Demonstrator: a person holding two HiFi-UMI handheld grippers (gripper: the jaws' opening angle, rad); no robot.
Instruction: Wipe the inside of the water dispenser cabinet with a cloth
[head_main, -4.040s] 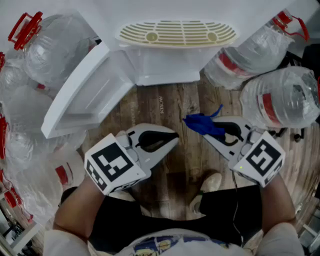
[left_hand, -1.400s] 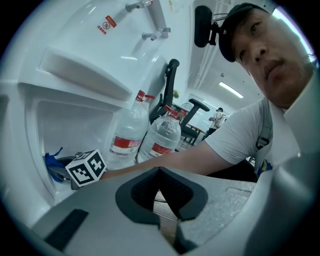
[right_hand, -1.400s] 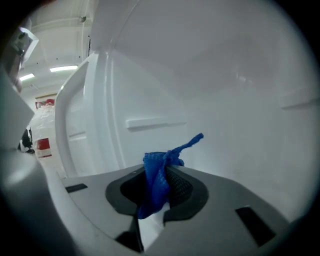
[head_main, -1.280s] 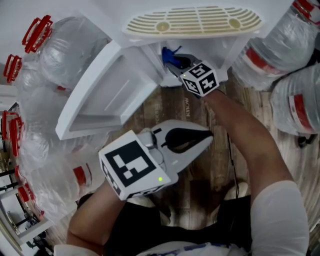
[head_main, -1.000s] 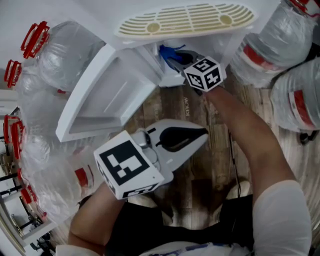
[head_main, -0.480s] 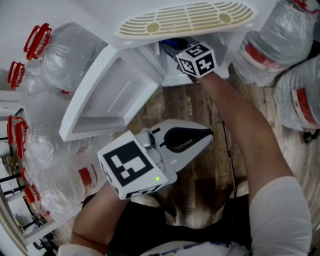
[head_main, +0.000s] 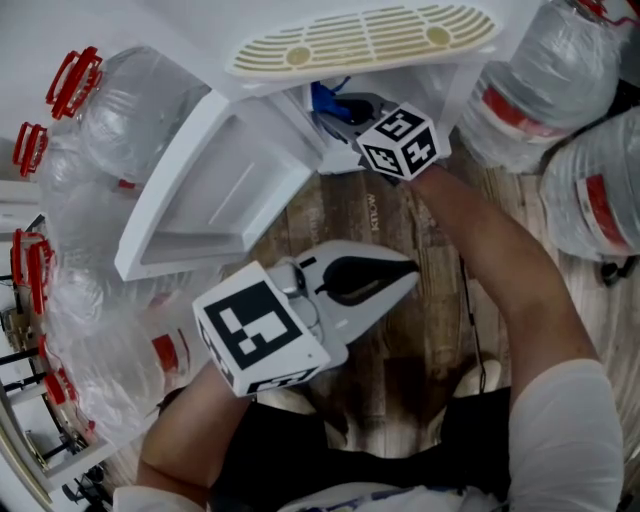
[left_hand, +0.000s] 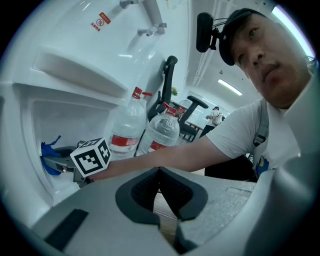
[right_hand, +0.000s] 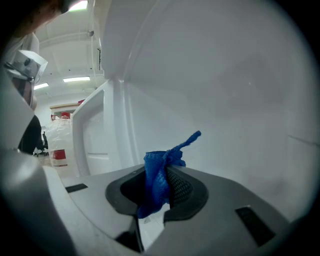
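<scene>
The white water dispenser's lower cabinet (head_main: 345, 125) stands with its door (head_main: 215, 190) swung out to the left. My right gripper (head_main: 335, 108) reaches into the cabinet, shut on a blue cloth (head_main: 322, 98). In the right gripper view the cloth (right_hand: 155, 165) bunches up between the jaws of the right gripper (right_hand: 162, 176), close to the white inner wall (right_hand: 225, 100). My left gripper (head_main: 410, 276) hovers over the wooden floor in front, shut and empty. The left gripper view shows the left gripper (left_hand: 159, 172) closed, with the cloth (left_hand: 48, 152) deep in the cabinet.
The beige drip grille (head_main: 365, 40) juts out above the cabinet opening. Large clear water bottles with red caps crowd the left (head_main: 110, 110) and the right (head_main: 575, 130). The open door (right_hand: 92, 135) flanks the cabinet's left side. My shoe (head_main: 478, 380) rests on the floor.
The right gripper carried the cloth from over the floor into the cabinet, then shifted slightly left and back inside it. The left gripper stayed almost still, shut.
</scene>
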